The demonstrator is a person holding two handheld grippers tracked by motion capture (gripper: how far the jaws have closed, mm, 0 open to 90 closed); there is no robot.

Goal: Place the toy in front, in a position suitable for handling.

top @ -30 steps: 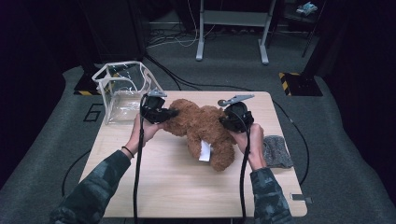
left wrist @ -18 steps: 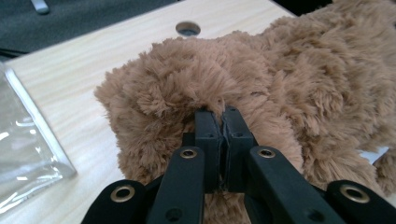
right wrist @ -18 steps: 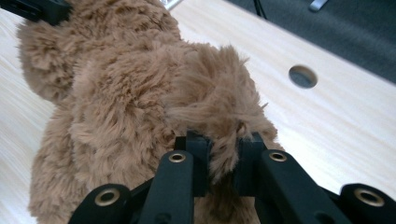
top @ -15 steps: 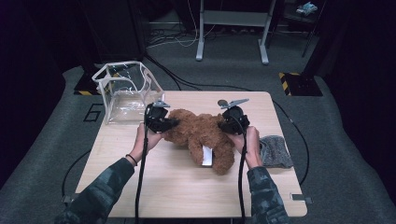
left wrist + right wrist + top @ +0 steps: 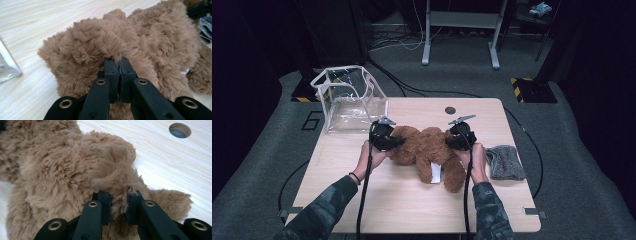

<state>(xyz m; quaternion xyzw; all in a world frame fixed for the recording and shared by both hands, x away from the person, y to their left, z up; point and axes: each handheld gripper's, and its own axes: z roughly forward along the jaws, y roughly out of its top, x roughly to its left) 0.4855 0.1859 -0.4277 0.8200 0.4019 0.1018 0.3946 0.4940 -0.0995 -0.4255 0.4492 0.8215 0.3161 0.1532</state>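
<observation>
The teddy bear (image 5: 428,152), shaggy brown plush with a white tag at its leg, lies mid-table (image 5: 412,210). The left gripper (image 5: 119,65) is pinched tight on its fur; the right gripper (image 5: 119,195) clamps a tuft. Farther off sits a clear bag (image 5: 348,97).

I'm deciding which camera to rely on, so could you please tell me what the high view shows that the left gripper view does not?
High view alone: the whole wooden table, the clear plastic box at its far left corner, the person's hands and sleeves, the round hole in the tabletop, and the right claw at the toy's other end.

Left gripper view alone: the left claw close up, its jaws pinched shut on a tuft of fur.

Both: the brown plush toy lying on the table, with its white tag, and the grey cloth beside it.
</observation>
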